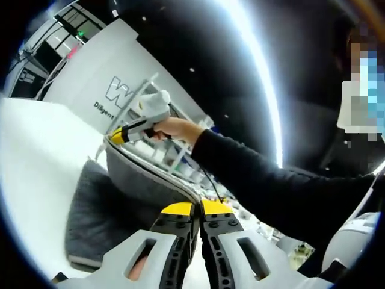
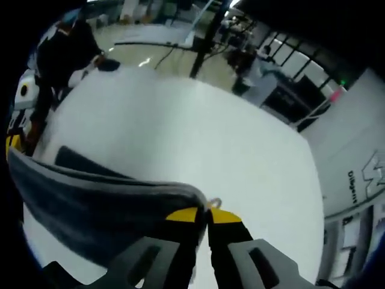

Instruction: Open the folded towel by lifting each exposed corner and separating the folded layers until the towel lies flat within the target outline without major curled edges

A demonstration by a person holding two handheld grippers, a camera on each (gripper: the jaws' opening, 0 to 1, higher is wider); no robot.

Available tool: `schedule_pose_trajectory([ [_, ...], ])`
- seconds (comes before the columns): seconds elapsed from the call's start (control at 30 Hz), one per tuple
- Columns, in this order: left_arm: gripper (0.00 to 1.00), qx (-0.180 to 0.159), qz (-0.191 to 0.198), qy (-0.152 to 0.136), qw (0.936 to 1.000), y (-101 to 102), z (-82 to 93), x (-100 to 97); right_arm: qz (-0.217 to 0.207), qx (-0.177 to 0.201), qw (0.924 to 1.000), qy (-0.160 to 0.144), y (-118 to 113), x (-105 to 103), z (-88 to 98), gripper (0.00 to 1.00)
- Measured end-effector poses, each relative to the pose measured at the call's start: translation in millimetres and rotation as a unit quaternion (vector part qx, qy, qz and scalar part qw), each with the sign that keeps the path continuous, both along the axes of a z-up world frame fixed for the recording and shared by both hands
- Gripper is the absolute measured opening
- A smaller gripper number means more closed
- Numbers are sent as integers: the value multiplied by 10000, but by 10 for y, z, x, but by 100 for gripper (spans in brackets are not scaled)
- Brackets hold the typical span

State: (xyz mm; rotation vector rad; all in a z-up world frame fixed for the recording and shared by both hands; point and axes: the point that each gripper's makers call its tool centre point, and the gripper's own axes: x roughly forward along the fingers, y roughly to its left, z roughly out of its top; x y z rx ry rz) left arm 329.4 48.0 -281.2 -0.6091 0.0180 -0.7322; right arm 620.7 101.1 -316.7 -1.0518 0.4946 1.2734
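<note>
A dark grey towel [image 1: 138, 180] hangs lifted by its upper edge, which is stretched between both grippers. Its lower part rests folded on the white table [image 1: 36, 156]. My left gripper [image 1: 200, 208] is shut on one end of that edge, yellow tips together. The right gripper [image 1: 117, 136], held by a hand, pinches the far end. In the right gripper view, my right gripper [image 2: 207, 215] is shut on the towel [image 2: 102, 211] at a corner with a small loop tag [image 2: 214, 203]. The edge runs left toward the left gripper [image 2: 11, 144].
A black sleeve [image 1: 271, 180] crosses the left gripper view. A white panel with lettering [image 1: 90, 78] and a rack of small items [image 1: 180, 162] stand behind the table. Wide bare tabletop [image 2: 198, 138] lies beyond the towel; a person [image 2: 66, 48] and a black stand [image 2: 204, 36] are at its far side.
</note>
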Motion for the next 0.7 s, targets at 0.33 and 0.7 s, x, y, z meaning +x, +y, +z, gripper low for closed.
schedule_pose_trajectory([
  [0.33, 2, 31, -59, 6, 10000, -78, 8, 19, -139, -57, 9999, -56, -218, -22, 29, 1],
  [0.7, 2, 93, -158, -8, 9998, -203, 7, 11, -166, -17, 9998, -104, -319, -22, 56, 1],
])
